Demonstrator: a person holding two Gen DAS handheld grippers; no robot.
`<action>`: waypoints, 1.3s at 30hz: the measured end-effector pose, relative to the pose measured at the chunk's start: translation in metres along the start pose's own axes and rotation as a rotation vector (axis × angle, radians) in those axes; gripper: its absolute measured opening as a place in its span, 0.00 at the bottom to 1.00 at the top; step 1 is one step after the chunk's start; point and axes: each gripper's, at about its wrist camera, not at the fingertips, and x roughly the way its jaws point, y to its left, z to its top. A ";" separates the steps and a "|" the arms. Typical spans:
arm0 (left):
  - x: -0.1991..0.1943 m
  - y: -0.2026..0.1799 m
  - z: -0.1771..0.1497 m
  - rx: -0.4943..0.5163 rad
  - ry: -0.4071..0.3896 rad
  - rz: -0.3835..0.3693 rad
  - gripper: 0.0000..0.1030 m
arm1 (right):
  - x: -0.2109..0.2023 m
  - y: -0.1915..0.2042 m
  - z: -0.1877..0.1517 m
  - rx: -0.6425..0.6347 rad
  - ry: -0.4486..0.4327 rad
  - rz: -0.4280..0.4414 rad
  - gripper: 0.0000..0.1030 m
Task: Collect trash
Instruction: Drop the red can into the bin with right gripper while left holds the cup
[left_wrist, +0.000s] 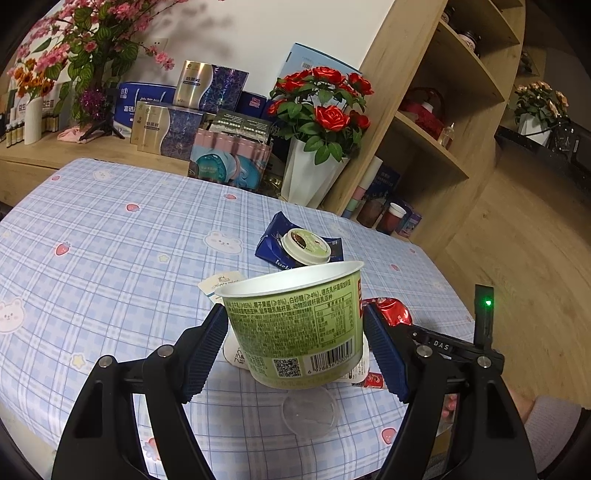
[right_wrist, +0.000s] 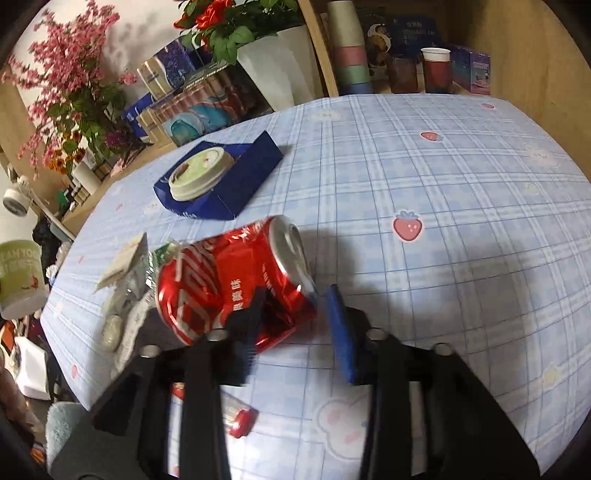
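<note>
My left gripper (left_wrist: 295, 339) is shut on a green yogurt cup (left_wrist: 295, 325) and holds it upright above the checked tablecloth (left_wrist: 110, 240); the cup also shows at the left edge of the right wrist view (right_wrist: 20, 277). My right gripper (right_wrist: 291, 321) is around the lower end of a crushed red soda can (right_wrist: 229, 280) lying on the cloth; its jaws stand apart and I cannot tell whether they grip it. A green-and-white lid (left_wrist: 304, 246) rests on a dark blue box (left_wrist: 273, 243), also in the right wrist view (right_wrist: 243, 177).
A clear plastic lid (left_wrist: 309, 410), a paper tag (left_wrist: 221, 286) and crumpled clear wrappers (right_wrist: 125, 295) lie on the cloth. A small red wrapper (right_wrist: 242, 422) lies near the front. A rose vase (left_wrist: 310, 173), gift boxes and wooden shelves stand behind the table.
</note>
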 end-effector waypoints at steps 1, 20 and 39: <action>0.001 0.000 0.000 0.002 0.001 -0.001 0.71 | 0.001 0.000 0.001 -0.006 -0.002 0.000 0.53; -0.023 -0.009 0.005 0.049 -0.032 -0.002 0.71 | -0.034 0.028 0.029 -0.087 -0.107 0.003 0.23; -0.146 -0.011 -0.034 0.040 -0.085 -0.016 0.71 | -0.172 0.116 -0.058 -0.244 -0.200 0.114 0.23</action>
